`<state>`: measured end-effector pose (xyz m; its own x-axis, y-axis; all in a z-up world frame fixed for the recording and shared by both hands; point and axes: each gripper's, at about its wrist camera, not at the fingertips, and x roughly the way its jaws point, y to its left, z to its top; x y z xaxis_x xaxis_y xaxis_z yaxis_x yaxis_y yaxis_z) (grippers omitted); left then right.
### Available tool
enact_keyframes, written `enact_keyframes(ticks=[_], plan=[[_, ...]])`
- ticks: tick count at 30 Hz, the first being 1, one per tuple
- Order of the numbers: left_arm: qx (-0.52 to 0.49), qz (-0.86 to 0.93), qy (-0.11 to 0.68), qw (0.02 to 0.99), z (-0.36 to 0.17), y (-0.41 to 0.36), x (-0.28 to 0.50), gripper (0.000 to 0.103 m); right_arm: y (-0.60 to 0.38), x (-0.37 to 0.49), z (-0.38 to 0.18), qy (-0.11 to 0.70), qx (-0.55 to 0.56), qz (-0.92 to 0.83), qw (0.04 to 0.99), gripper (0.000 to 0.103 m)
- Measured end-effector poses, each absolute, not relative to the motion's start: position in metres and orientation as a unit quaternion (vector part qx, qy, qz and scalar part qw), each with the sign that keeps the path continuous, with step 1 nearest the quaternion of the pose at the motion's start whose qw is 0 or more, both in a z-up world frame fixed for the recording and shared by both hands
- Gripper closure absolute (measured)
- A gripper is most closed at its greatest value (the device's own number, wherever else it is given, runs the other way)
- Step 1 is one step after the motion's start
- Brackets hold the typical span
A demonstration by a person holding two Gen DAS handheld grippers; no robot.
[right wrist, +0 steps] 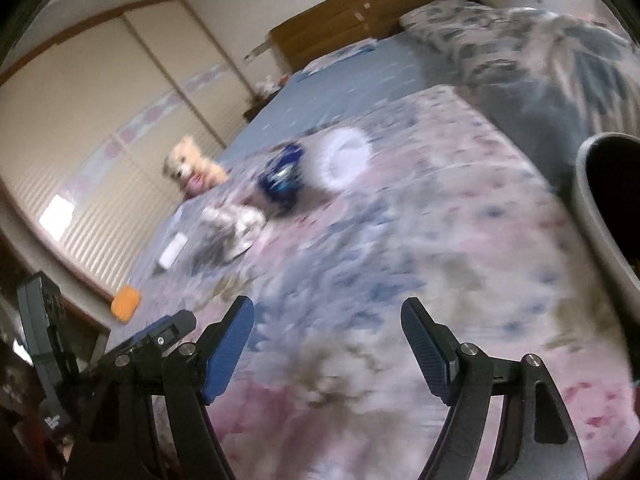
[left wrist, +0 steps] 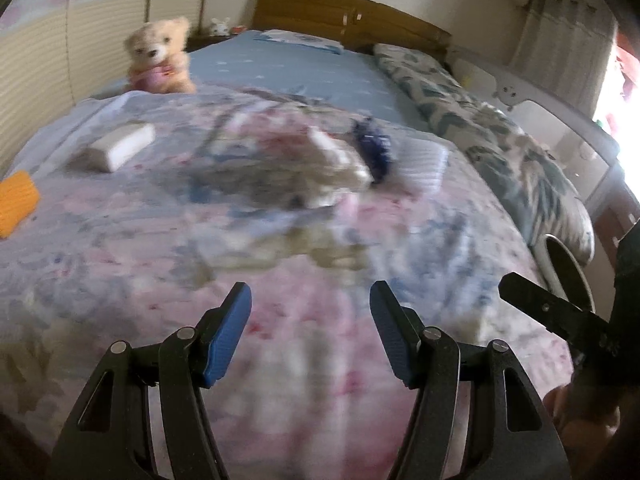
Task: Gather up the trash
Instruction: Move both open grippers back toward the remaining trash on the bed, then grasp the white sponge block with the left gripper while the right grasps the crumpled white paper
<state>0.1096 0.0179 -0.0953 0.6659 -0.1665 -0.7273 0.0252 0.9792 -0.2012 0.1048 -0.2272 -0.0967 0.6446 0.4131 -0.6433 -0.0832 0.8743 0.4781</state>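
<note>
A crumpled dark blue wrapper [left wrist: 374,150] lies on the floral bedspread beside a crumpled white paper [left wrist: 340,160]. Both show in the right wrist view, the wrapper [right wrist: 282,178] and the paper [right wrist: 236,222] further left. A grey bin [right wrist: 600,208] with a dark inside stands at the bed's right edge; its rim shows in the left wrist view [left wrist: 568,264]. My left gripper [left wrist: 310,300] is open and empty above the bedspread, short of the trash. My right gripper [right wrist: 328,316] is open and empty, also short of it. Both views are blurred.
A teddy bear [left wrist: 160,56] sits at the far left of the bed. A white block [left wrist: 120,146], an orange item [left wrist: 16,202] and a white ribbed pad [left wrist: 422,160] lie on the bedspread. A rolled patterned quilt [left wrist: 500,148] runs along the right side.
</note>
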Motion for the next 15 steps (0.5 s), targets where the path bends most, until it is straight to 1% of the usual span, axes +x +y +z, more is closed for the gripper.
enact_keyframes(ticks=[15], plan=[[-0.068, 0.009, 0.407, 0.911, -0.102, 0.096, 0.135, 0.035, -0.147, 0.138, -0.103, 0.414, 0.162, 0.193, 0.875, 0.025]])
